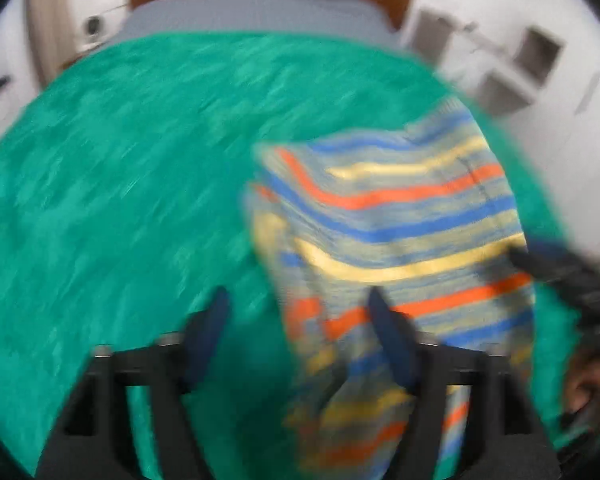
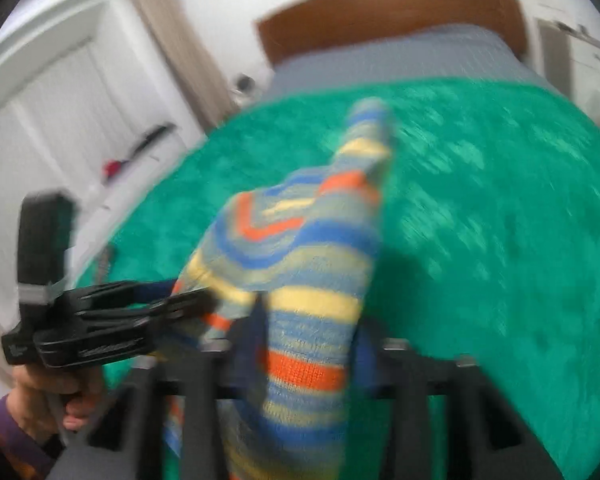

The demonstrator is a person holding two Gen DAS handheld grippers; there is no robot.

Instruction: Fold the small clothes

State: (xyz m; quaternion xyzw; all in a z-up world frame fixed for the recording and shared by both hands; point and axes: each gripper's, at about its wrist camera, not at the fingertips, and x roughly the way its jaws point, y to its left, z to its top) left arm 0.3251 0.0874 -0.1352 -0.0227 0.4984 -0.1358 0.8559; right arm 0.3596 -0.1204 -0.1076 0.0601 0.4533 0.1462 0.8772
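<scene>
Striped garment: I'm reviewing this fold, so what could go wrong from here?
The striped garment sits bunched between the right gripper's wide jaws, so it may snag and drag when that hand leaves. The left gripper's jaws are open, one finger overlapping the cloth, so the fold may slip on the green blanket.

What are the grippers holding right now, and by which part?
Cannot be told: the striped garment sits between the fingers of the right gripper, blurred; the left gripper is open.
</scene>
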